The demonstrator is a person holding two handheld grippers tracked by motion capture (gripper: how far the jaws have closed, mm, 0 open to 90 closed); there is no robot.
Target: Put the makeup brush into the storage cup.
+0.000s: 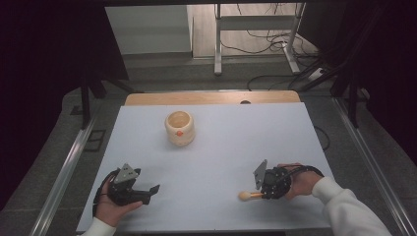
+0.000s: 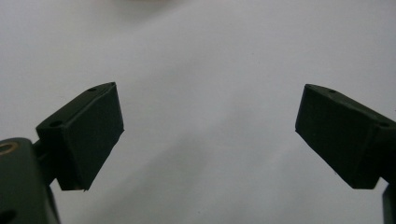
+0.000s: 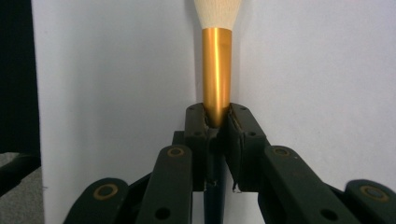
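Left tongs (image 1: 153, 189) released, jaws wide apart, nothing between them, resting low at the table's (image 1: 216, 142) near-left. Wooden cup (image 1: 180, 128) upright near the far middle, well apart from both hands. Right tongs (image 3: 217, 123) clenched on the brush (image 3: 216, 70) at its gold ferrule; pale bristle tip points left, brush lying near-right on the table.

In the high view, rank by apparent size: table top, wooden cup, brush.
1. Table top, by far the largest.
2. Wooden cup.
3. Brush, smallest as seen; the right gripper covers its handle.
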